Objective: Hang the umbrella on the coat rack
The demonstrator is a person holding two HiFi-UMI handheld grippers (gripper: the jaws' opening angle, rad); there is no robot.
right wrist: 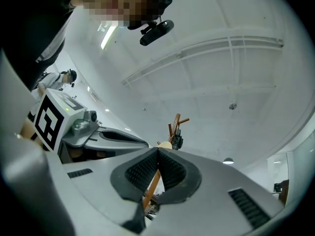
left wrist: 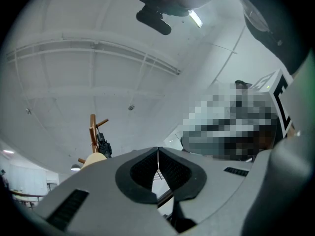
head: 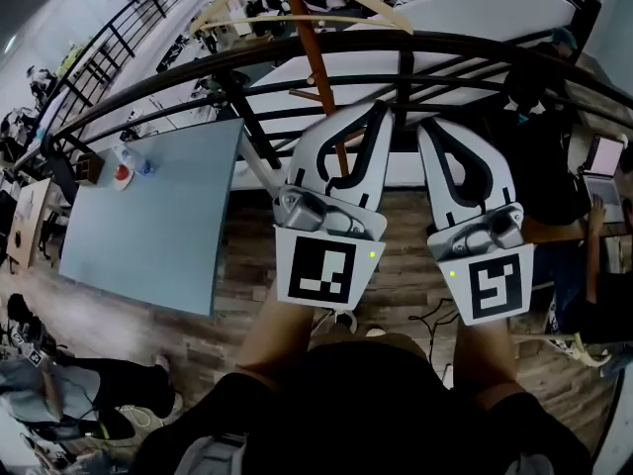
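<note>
Left gripper (left wrist: 158, 149), right gripper (right wrist: 158, 150): my fingers closed, empty. Coat rack (head: 316, 62) at 12 o'clock; dark bundle (right wrist: 177, 140) there, maybe umbrella. Risk: clipping rack, toppling it.

Right gripper (right wrist: 158, 150) raised toward the coat rack (right wrist: 174, 126)
Its jaws are pressed together with nothing between them. Far beyond their tips rises the wooden rack, a small dark thing (right wrist: 177, 141) by its pegs. The left gripper (right wrist: 118, 137) lies near, left.
</note>
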